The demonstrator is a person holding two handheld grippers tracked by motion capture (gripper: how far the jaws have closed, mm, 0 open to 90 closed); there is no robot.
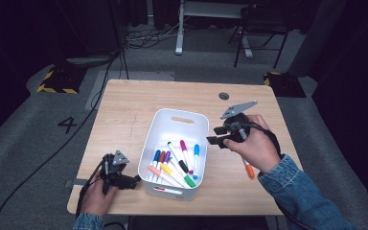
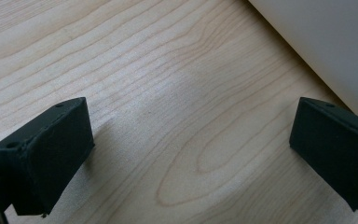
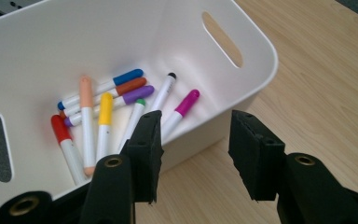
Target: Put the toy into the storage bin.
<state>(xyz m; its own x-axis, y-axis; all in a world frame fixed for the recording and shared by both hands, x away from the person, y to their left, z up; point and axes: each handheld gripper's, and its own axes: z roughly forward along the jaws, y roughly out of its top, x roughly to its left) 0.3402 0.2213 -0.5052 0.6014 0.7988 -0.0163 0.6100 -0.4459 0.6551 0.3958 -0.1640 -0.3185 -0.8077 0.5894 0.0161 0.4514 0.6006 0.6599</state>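
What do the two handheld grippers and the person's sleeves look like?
Both are black. The left gripper and the right gripper each carry a grey three-cornered plate and a trailing black cable. Their blocky black fingers look matte. Blue denim sleeves.

The person's left hand (image 1: 97, 194) comes in from the bottom edge on a denim-cuffed forearm and stays low near the front left corner, wrapped round the black two-jaw left gripper (image 1: 133, 180) with its small grey three-cornered plate on top and its jaws pointing level to the right. In the left gripper view those black jaws stand wide apart with nothing between them. The right hand (image 1: 254, 146), on a blue denim sleeve, is raised and tilted, carrying the black right gripper (image 1: 212, 135) with its grey plate uppermost, jaws aimed leftward. In the right gripper view its ribbed black jaws stand partly apart, empty.
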